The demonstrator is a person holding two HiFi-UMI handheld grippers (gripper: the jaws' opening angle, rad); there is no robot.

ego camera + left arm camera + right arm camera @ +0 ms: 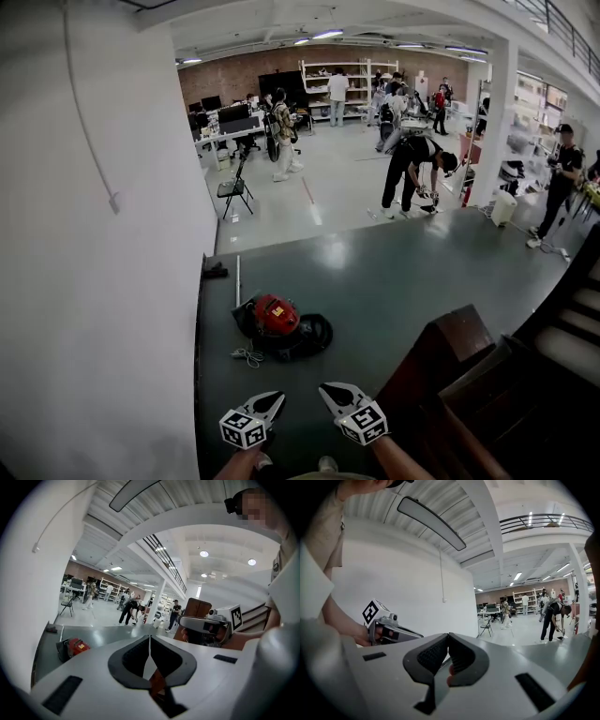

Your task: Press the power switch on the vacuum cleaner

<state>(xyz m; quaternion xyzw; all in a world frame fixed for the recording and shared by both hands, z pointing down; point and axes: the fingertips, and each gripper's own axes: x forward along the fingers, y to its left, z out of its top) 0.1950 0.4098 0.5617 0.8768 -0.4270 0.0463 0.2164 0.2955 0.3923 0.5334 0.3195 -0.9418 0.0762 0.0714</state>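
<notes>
The vacuum cleaner [277,323] lies on the dark grey floor, a red body on a black base with a black hose curled at its right. In the left gripper view the vacuum cleaner [74,647] shows small at the lower left. Both grippers are held low, short of it and apart from it. My left gripper [277,398] has its jaws pressed together with nothing between them, and so does my right gripper [325,388]. The closed tips show in each gripper's own view, left gripper [149,638] and right gripper [448,636].
A white wall [94,281] runs along the left. A loose cable [247,356] lies beside the vacuum, with a thin rod [237,279] behind it. A wooden stair post [450,356] and steps [572,347] stand at the right. A person [412,173] bends over farther off.
</notes>
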